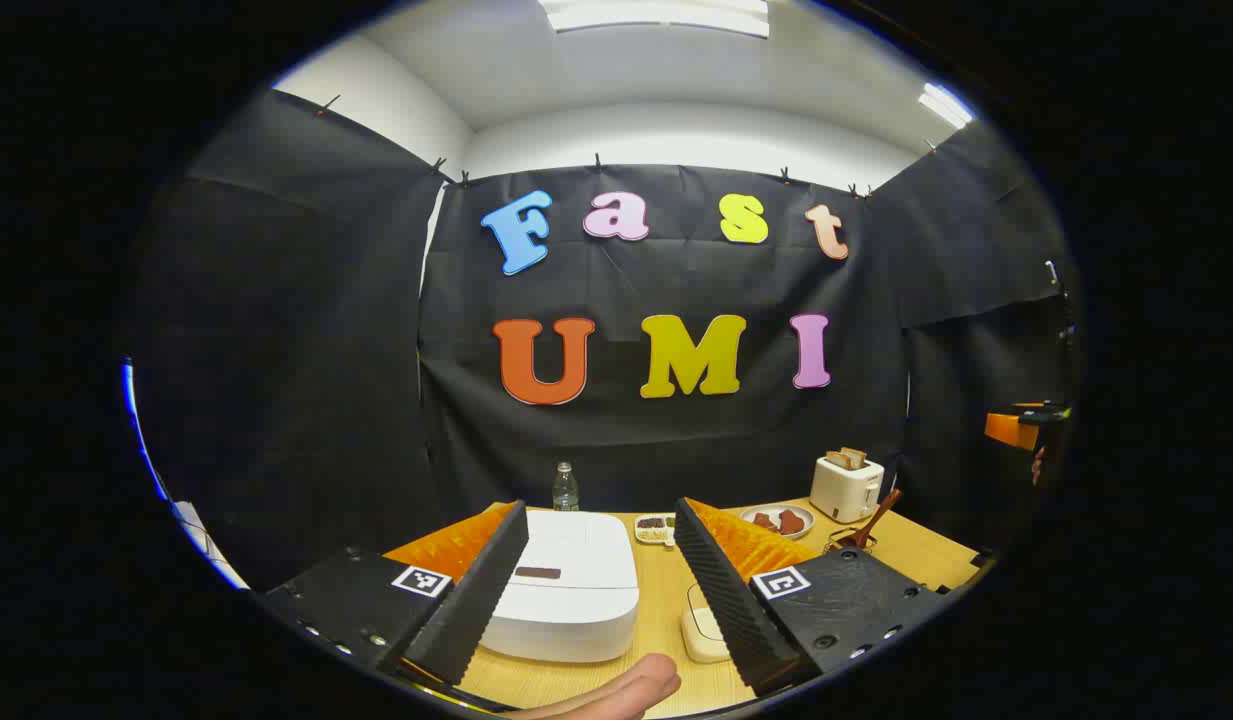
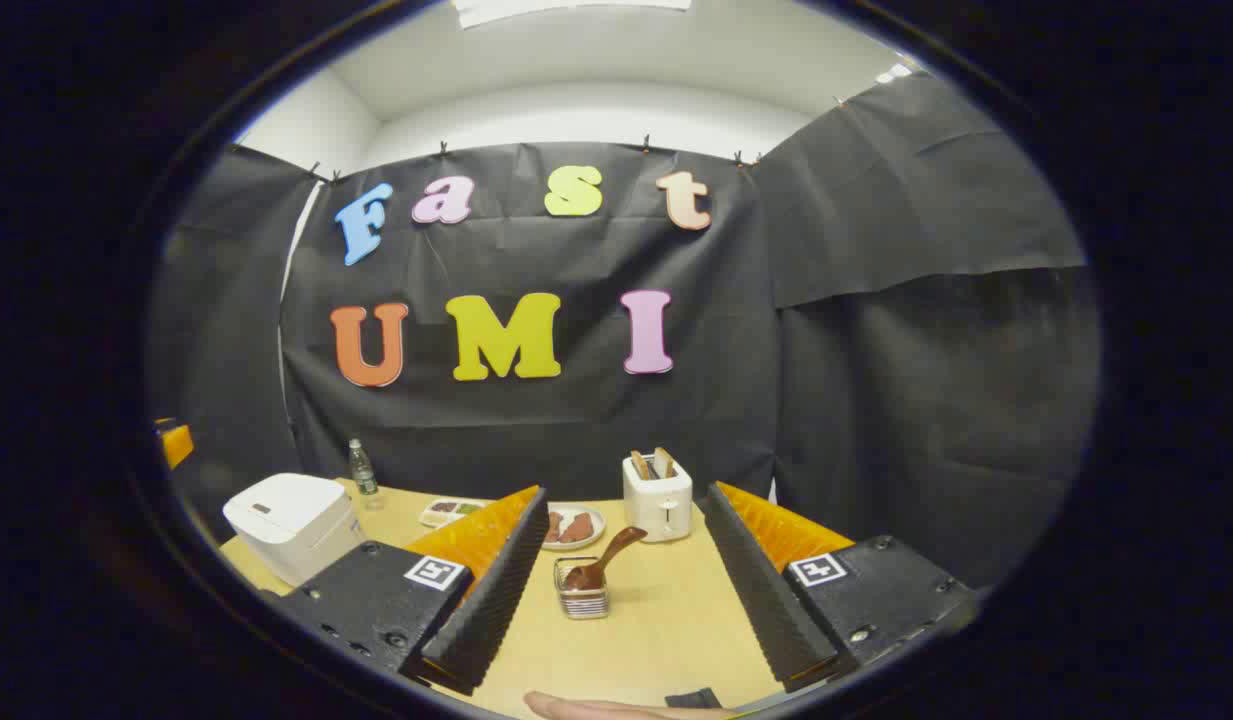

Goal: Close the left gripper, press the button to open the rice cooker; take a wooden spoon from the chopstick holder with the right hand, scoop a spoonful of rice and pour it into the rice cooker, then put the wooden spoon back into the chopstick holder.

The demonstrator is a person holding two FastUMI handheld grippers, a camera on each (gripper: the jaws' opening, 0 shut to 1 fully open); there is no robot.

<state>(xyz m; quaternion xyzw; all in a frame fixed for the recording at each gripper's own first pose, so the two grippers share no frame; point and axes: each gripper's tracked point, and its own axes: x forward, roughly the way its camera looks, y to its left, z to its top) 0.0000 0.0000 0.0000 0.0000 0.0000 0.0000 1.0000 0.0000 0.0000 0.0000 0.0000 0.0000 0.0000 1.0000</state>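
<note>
The white rice cooker [image 1: 566, 585] stands lid down on the wooden table [image 1: 666, 600], a dark button [image 1: 537, 573] on its top. My left gripper [image 1: 601, 506] hovers open just in front of it, the cooker between its fingers. The wooden spoon [image 2: 601, 560] leans in the wire chopstick holder [image 2: 581, 598] mid-table, and my right gripper [image 2: 624, 492] is open, short of it and apart. The cooker [image 2: 294, 520] also sits at the far left there. In the left gripper view the holder with the spoon [image 1: 856, 535] is to the right.
A small cream container [image 1: 704, 632] sits right of the cooker, half hidden by a finger. At the back stand a toaster [image 2: 658, 500] with bread, a plate of food [image 2: 574, 527], a small tray [image 2: 451, 512] and a bottle [image 2: 360, 468]. A fingertip [image 1: 616, 690] shows at the bottom.
</note>
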